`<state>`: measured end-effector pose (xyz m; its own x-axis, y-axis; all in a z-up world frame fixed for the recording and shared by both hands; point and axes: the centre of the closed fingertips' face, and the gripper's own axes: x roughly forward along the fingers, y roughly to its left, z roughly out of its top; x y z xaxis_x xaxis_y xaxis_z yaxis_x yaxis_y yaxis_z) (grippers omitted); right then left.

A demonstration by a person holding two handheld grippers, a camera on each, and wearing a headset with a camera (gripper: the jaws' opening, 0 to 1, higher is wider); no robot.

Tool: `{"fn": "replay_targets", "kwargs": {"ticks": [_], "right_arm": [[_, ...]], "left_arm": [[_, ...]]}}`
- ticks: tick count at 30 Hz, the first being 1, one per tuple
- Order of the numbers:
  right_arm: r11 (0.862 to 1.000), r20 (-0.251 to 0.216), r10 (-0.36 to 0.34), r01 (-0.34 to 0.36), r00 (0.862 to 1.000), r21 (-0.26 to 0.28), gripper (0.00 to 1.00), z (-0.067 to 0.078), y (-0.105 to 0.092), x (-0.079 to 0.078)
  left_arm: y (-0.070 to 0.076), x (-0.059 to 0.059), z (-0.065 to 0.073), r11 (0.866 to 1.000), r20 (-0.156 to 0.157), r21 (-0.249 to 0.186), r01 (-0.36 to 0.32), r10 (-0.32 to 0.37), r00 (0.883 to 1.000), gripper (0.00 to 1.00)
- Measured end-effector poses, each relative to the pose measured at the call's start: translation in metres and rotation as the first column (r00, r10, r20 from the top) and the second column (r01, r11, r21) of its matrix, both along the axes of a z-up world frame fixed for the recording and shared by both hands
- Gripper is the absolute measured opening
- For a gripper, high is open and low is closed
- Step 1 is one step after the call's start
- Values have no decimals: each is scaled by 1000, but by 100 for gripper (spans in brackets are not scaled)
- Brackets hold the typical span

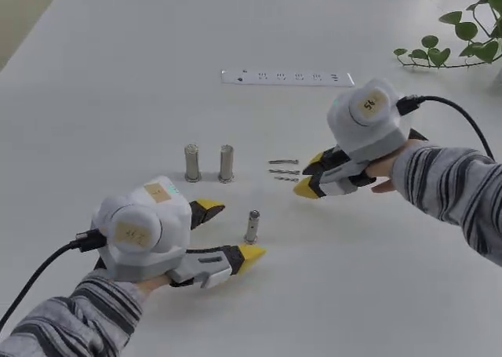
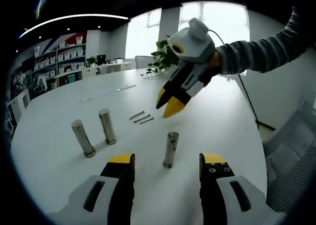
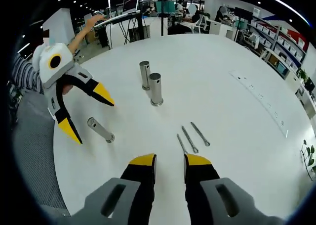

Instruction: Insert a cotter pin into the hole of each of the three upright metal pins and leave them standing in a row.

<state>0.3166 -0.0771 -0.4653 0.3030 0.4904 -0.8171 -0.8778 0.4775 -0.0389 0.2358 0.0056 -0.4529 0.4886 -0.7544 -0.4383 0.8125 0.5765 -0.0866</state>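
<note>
Surface (image 1: 118, 82): white, wide.
Metal pins, qty 3, all upright. 2 stand as a pair (image 1: 209, 163) side by side, close but apart, approx. centre of head view. Lone pin (image 1: 252, 226) stands at 4 o'clock of the pair, nearer the person.
Cotter pins (image 1: 284, 171), qty 3: flat on the surface, parallel, at 3 o'clock of the pair, just beside it.
L gripper (image 1: 237, 231): released, jaws wide; lone pin stands betw. the yellow tips, touching neither.
R gripper (image 1: 306, 180): released, jaws a little apart, holding nothing; tips at 3 o'clock of the cotter pins, near, not touching.
Power strip (image 1: 287, 78): white, flat, at 12 o'clock, well apart from the pins.
Plant (image 1: 463, 39): green leaves, 2 o'clock corner.
</note>
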Motion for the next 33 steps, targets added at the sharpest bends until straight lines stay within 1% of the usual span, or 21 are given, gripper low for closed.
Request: {"fn": "replay_targets", "kwargs": {"ticks": [1, 3, 4, 8, 11, 15, 18, 21, 22, 23, 25, 26, 28, 30, 33], "right_arm": [[1000, -1, 6, -6, 1000, -4, 15, -2, 0, 1], [1000, -3, 17, -17, 1000, -11, 13, -6, 1, 5], [999, -5, 23, -23, 1000, -23, 12, -9, 0, 7], [999, -15, 34, -35, 999, -37, 10, -16, 0, 13], [998, -20, 44, -45, 999, -41, 8, -20, 2, 17], [998, -34, 47, -49, 998, -48, 7, -23, 2, 20], [997, -44, 52, -55, 998, -62, 5, -25, 0, 20], [993, -50, 78, -82, 996, -80, 3, -27, -1, 19], [994, -40, 79, -81, 996, -70, 2, -27, 1, 20], [992, -44, 88, -92, 995, -85, 1, -28, -1, 19], [989, -41, 105, -109, 994, -98, 0, -29, -1, 20], [987, -33, 118, -121, 992, -108, 0, -29, -1, 20], [984, -32, 132, -135, 991, -118, 0, -29, 0, 19], [978, -23, 163, -164, 986, -132, 0, -30, 0, 18], [977, -22, 165, -166, 986, -136, 0, -29, 1, 19]], "left_arm": [[1, -1, 0, 1000, -5, 2, -6, 6, 1000, 50], [3, -2, 2, 1000, -1, 1, -18, 18, 1000, 50], [5, -3, 3, 1000, -2, 4, -25, 25, 1000, 50], [10, -3, 6, 998, -3, -6, -55, 55, 998, 50], [13, -2, 5, 998, 0, 12, -64, 64, 998, 50], [18, -2, 5, 996, -7, 10, -85, 85, 996, 49], [19, -2, 6, 996, -3, 12, -88, 88, 996, 49], [21, -2, 7, 996, -3, 14, -89, 89, 996, 47], [21, -2, 7, 996, -2, 13, -90, 90, 996, 47], [22, -2, 8, 996, -2, 14, -91, 91, 996, 46], [23, -2, 9, 996, -2, 13, -93, 93, 996, 46], [23, -2, 8, 995, -2, 15, -94, 94, 996, 46], [25, -3, 7, 995, -9, 16, -96, 97, 995, 45], [26, -3, 7, 995, -11, 18, -97, 97, 995, 44], [27, -4, 7, 995, -13, 20, -96, 97, 995, 42]]}}
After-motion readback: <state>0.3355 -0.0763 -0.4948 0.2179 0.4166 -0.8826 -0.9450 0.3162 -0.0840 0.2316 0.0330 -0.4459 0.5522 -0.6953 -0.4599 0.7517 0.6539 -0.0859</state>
